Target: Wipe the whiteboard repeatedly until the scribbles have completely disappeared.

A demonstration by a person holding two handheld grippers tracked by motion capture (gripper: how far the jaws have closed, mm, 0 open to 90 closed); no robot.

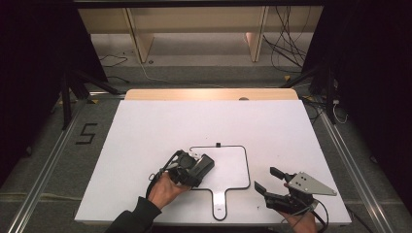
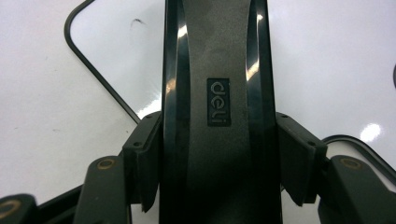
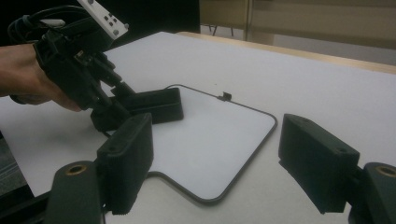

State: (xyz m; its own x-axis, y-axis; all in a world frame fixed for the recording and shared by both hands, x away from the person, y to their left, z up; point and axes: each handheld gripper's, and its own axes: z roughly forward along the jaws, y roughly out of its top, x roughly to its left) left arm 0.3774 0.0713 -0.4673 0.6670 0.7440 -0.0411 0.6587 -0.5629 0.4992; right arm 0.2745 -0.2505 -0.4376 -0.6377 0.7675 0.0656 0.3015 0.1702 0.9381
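Between the left gripper (image 2: pixel 219 186) jaws sits a black oblong plastic stapler-like block (image 2: pixel 218 93) marked "deli", both pads clamped on its sides. Seen from above, the block (image 1: pixel 203 166) lies over the left edge of the black wire outline with a handle-shaped tab (image 1: pixel 248 165) on the white table (image 1: pixel 145 136), pointing into it. To set it down well, I judge the left hand should keep the block level and lower it fully inside the outline before loosening. Right gripper (image 1: pixel 265 179) waits just right of the outline, jaws wide apart and empty, well clear of the block
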